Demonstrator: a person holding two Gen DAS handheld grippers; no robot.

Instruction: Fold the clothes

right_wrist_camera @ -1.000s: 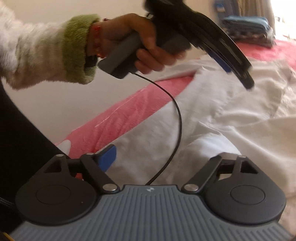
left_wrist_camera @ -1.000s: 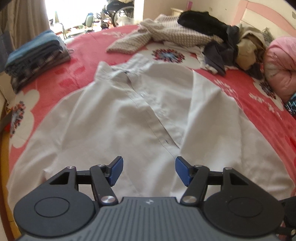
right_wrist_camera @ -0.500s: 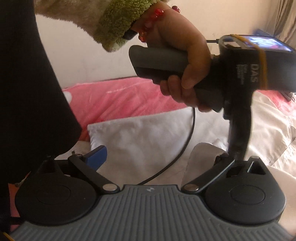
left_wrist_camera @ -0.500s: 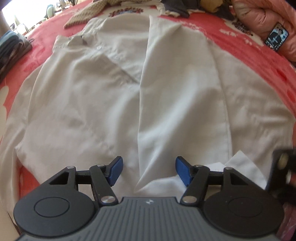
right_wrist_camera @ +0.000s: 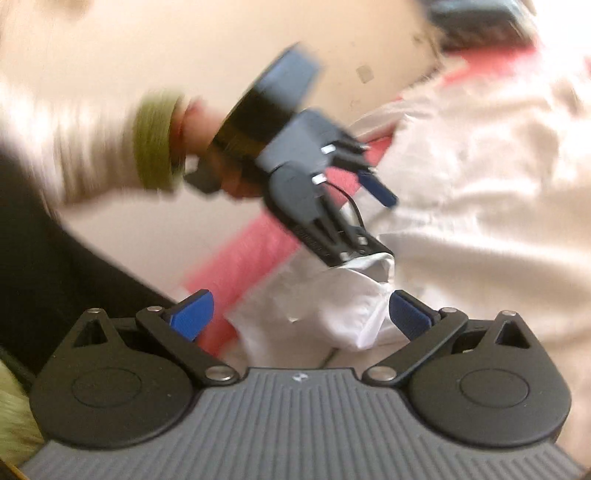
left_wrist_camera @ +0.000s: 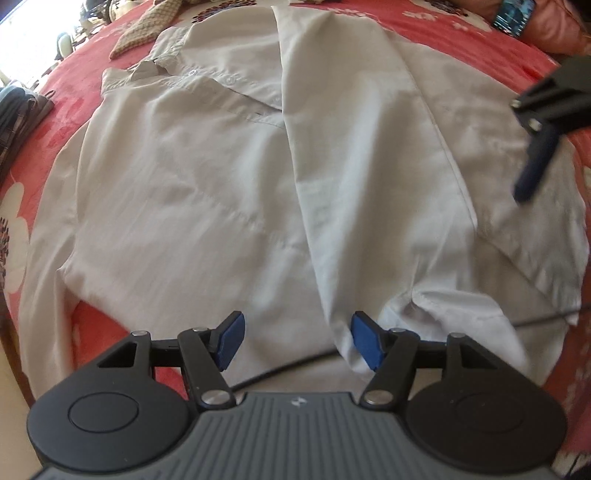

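A white button shirt (left_wrist_camera: 207, 192) lies face up on the red flowered bedspread (left_wrist_camera: 74, 74), collar at the far left, with its right half folded over the middle. My left gripper (left_wrist_camera: 297, 341) hovers open over the near hem, one pad beside the folded edge. In the right wrist view the shirt's hem corner (right_wrist_camera: 332, 306) bunches up between the open pads of my right gripper (right_wrist_camera: 300, 315). There a hand with a green cuff (right_wrist_camera: 155, 144) holds the blurred left gripper (right_wrist_camera: 376, 225), whose lower finger touches the raised cloth. One blue finger of the right gripper (left_wrist_camera: 532, 173) shows at the right.
A brown knit sweater (left_wrist_camera: 147, 26) lies beyond the collar, and folded dark clothes (left_wrist_camera: 14, 110) sit at the left edge. A phone (left_wrist_camera: 513, 16) rests on a pink padded quilt (left_wrist_camera: 557, 33) at the far right. A black cable (left_wrist_camera: 280, 371) runs across the near hem.
The left gripper has come down and closer to the shirt's near hem. The right gripper has swung round over the hem corner, and both of its pads now show.
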